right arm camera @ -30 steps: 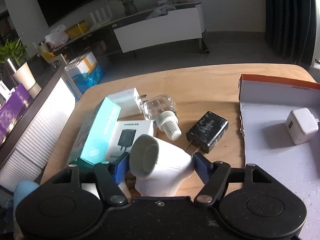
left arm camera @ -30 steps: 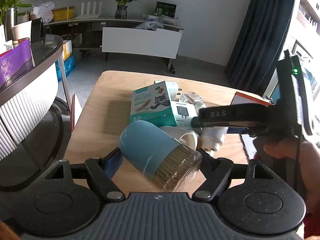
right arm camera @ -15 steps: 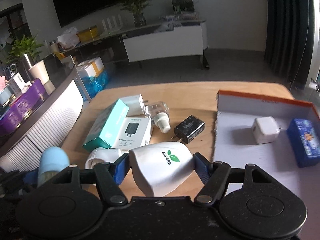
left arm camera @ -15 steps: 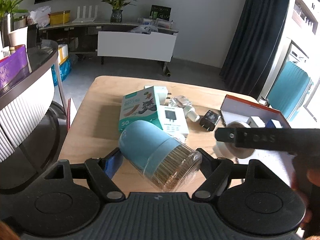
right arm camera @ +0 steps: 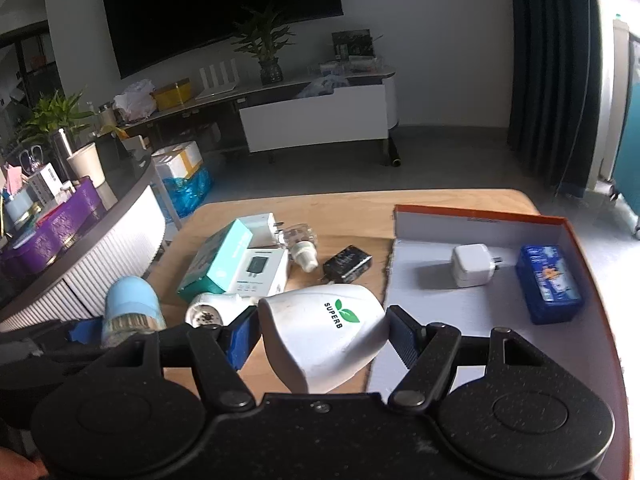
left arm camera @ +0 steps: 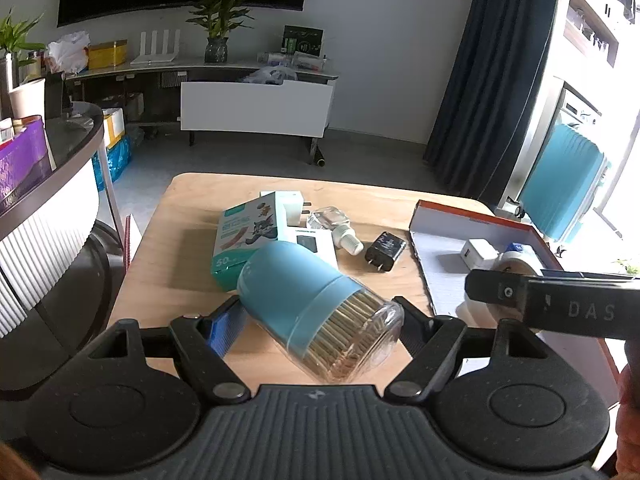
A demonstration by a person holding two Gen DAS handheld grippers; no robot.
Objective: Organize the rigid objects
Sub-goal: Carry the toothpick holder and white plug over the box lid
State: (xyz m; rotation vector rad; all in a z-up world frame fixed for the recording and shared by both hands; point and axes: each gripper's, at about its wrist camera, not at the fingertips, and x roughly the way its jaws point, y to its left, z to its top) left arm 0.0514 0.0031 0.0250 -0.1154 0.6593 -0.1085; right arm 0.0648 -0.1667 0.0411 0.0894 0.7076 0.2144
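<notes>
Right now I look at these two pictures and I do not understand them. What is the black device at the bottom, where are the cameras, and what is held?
No robot here: a person holds one hand tool in each hand, each with two-finger tongs and a camera looking along its fingers.

The left camera shows the left tongs clamped on a blue-capped jar of wooden sticks. The right camera shows the right tongs clamped on a white SUPERB container.

On the wooden table lie a teal box, a white charger box, a small clear bottle and a black plug. The orange-rimmed tray holds a white plug and a blue box.
</notes>
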